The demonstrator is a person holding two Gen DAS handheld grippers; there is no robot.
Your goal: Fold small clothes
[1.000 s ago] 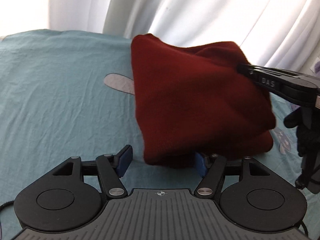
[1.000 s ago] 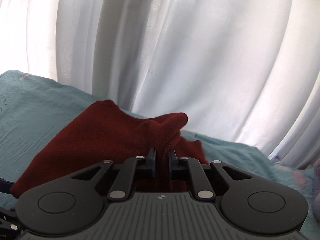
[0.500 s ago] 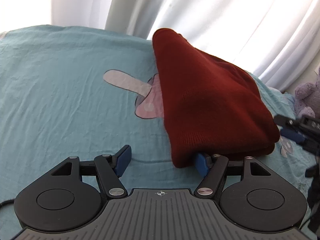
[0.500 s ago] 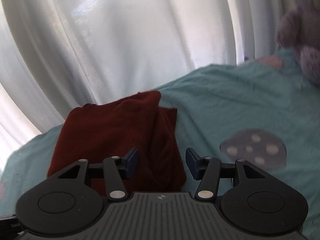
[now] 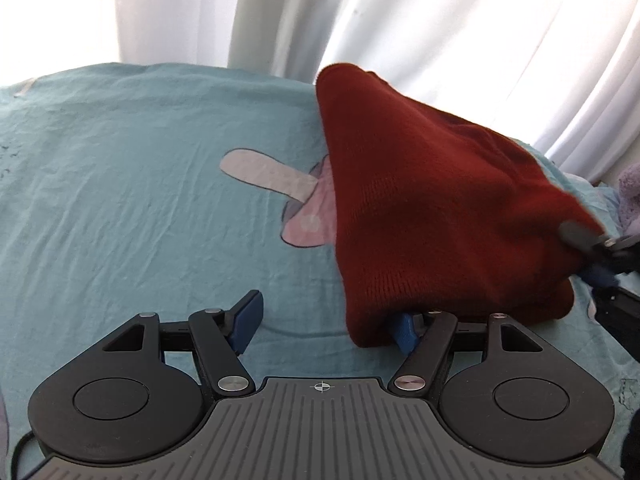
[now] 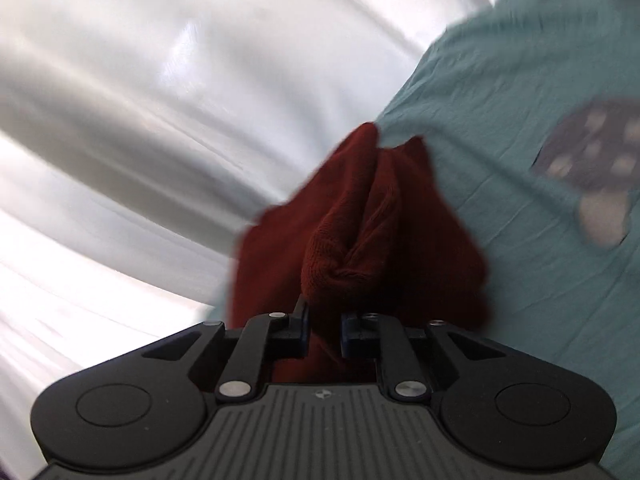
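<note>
The left gripper (image 5: 326, 322), a black two-finger tool with blue pads, points steeply down at the bed. Its fingers (image 5: 248, 316) are spread wide: the left one is bare, and the right one is tucked under the near edge of the dark red knitted garment (image 5: 440, 216) without pinching it. The right gripper (image 6: 323, 326), of the same make, is closing its narrow-set fingers (image 6: 298, 326) on a bunched fold of that garment, which fills the gap between them. In the left wrist view, it reaches in from the garment's right side.

surface: teal bedsheet (image 5: 120, 168) | on it: dark red knit garment (image 5: 432, 216)
</note>
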